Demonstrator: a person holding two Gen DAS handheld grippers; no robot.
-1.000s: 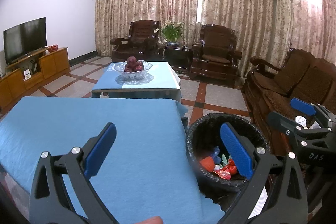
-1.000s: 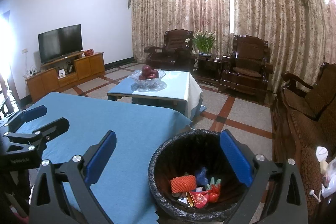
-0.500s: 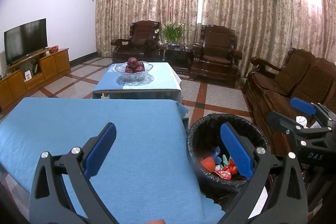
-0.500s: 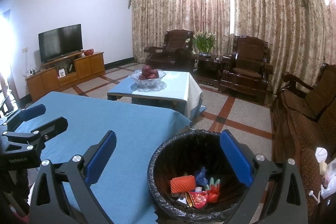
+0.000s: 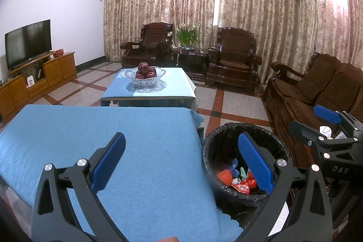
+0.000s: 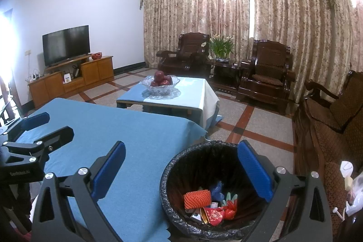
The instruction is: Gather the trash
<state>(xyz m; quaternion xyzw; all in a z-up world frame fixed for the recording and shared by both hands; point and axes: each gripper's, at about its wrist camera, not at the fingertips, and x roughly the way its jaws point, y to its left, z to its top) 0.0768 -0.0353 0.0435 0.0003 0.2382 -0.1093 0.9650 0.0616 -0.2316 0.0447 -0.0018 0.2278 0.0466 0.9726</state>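
A round bin lined with a black bag (image 6: 181, 165) (image 5: 217, 140) stands on the floor beside the blue-clothed table (image 5: 90, 140) (image 6: 127, 135). Inside lie an orange foam net (image 6: 197, 198), red wrappers (image 6: 213, 216) and other scraps (image 5: 242, 182). My right gripper (image 6: 181, 170) hangs open above the bin, nothing between its fingers. Over the table's right edge my left gripper (image 5: 181, 161) is open and empty too. Each gripper shows in the other's view: the right gripper (image 5: 317, 124), the left gripper (image 6: 43, 126).
A second blue-clothed low table holds a glass bowl of red apples (image 5: 145, 74). Dark wooden armchairs (image 5: 233, 60) and a sofa (image 5: 317, 92) line the back and right. A TV on a wooden cabinet (image 5: 27, 78) stands at left. Tiled floor lies between.
Both grippers stay open and almost still; the left view has drifted very slightly. The bin's contents look the same.
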